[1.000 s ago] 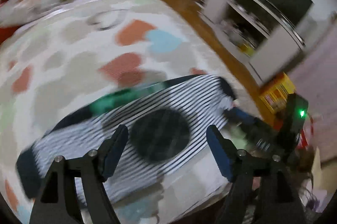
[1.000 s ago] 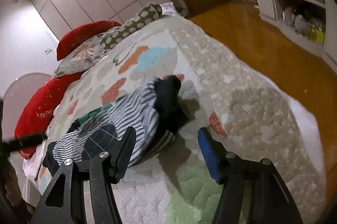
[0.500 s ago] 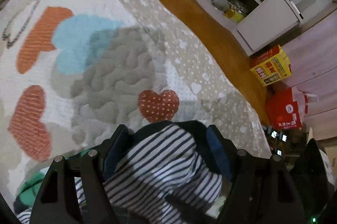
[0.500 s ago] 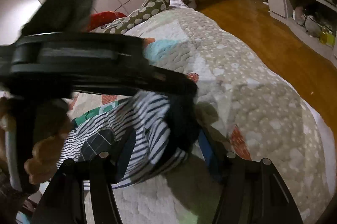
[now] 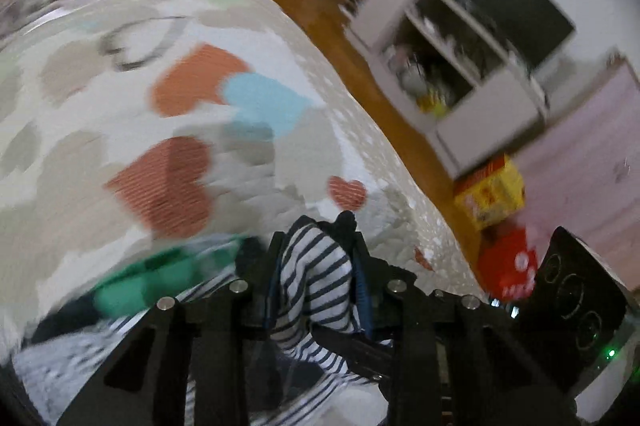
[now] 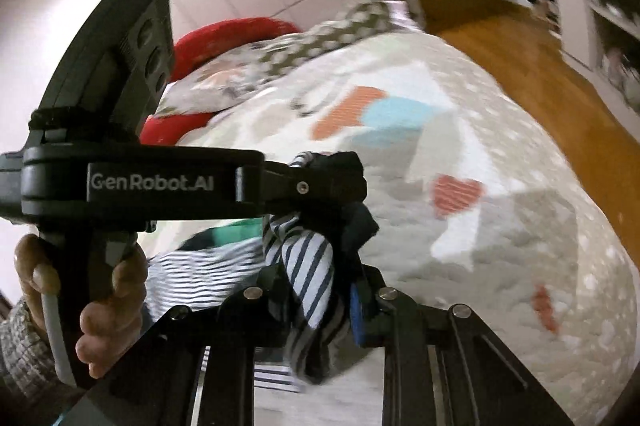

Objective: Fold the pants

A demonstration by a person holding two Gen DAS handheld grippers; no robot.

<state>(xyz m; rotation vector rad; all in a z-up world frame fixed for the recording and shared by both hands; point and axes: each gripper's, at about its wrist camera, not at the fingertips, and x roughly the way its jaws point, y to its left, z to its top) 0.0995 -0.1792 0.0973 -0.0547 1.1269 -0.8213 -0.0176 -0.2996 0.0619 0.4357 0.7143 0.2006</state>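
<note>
Both the left hand-held gripper (image 5: 316, 278) and the right hand-held gripper (image 6: 316, 290) pinch one end of the striped pants (image 5: 316, 266), whose length trails left over the bed (image 5: 248, 153).

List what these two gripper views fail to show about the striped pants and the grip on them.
- Left wrist view: striped pants bunch inside the left gripper; its frame hides the fabric below.
- Right wrist view: left gripper's body covers the pants' far end; right gripper pinches a fold.
- Both views: motion blur; the pants' overall layout is unreadable.

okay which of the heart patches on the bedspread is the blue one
The light blue heart, overlapping the right edge of the big orange heart up the quilt. The others are orange or red.
</note>
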